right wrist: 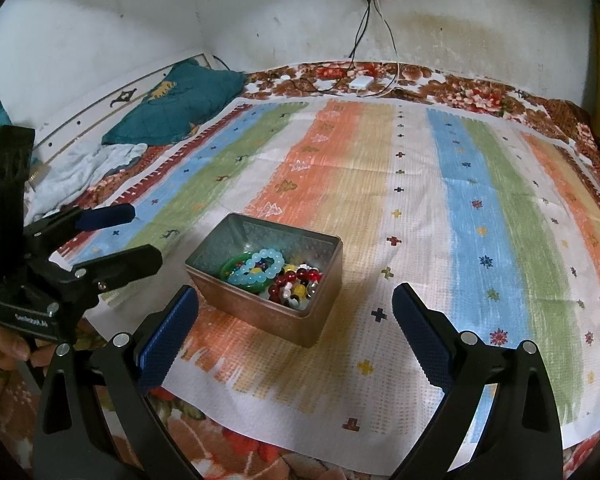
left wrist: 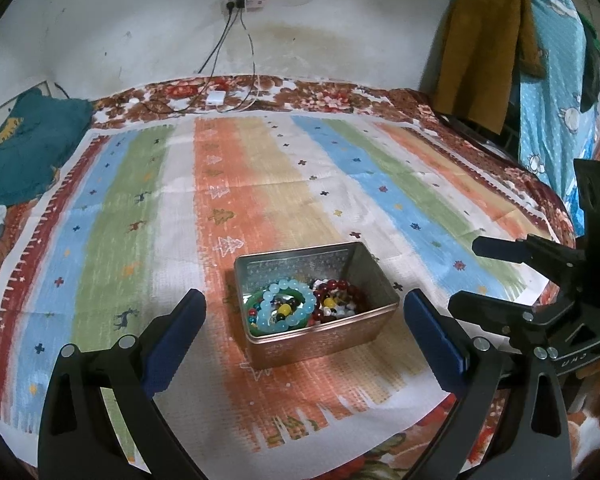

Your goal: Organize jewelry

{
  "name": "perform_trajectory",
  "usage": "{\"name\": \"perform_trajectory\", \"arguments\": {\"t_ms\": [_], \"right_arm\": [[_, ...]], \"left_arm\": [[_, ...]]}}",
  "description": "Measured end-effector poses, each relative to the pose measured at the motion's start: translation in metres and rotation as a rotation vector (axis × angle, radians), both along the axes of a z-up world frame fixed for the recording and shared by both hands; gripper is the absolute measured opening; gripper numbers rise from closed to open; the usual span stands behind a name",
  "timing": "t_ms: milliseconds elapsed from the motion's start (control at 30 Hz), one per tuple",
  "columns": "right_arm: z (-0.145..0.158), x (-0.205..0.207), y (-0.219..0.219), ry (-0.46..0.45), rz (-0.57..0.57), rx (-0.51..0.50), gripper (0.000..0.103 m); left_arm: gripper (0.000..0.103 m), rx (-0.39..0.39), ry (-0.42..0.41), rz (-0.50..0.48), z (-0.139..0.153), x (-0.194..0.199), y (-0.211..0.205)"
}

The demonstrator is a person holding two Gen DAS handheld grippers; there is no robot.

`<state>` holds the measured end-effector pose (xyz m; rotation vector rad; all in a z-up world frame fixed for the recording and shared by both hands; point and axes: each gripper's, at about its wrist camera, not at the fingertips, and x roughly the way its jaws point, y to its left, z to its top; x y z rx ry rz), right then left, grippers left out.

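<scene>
I find the metal tin (left wrist: 316, 300) lidless on the striped cloth (left wrist: 260, 184) over the bed. All the jewelry in view lies inside the tin: a pale blue bead bracelet (left wrist: 286, 306), a green bangle (left wrist: 256, 300) and dark red beads (left wrist: 338, 290). My left gripper (left wrist: 304, 320) and right gripper (right wrist: 296, 316) hang just short of the tin, jaws spread wide, holding nothing. This fits either pieces gathered in or pieces awaiting sorting; I cannot settle which.
</scene>
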<state>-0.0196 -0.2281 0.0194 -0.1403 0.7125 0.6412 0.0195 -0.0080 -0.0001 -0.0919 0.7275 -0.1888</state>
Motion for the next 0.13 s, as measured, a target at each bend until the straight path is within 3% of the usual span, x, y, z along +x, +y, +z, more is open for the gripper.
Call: {"name": "perform_trajectory", "arguments": {"t_ms": [133], "right_arm": [[-0.0013, 0.0000, 0.0007, 0.002, 0.000, -0.002, 0.098]], "left_arm": [[0.097, -0.021, 0.009, 0.010, 0.0000, 0.0009, 0.0045]]}}
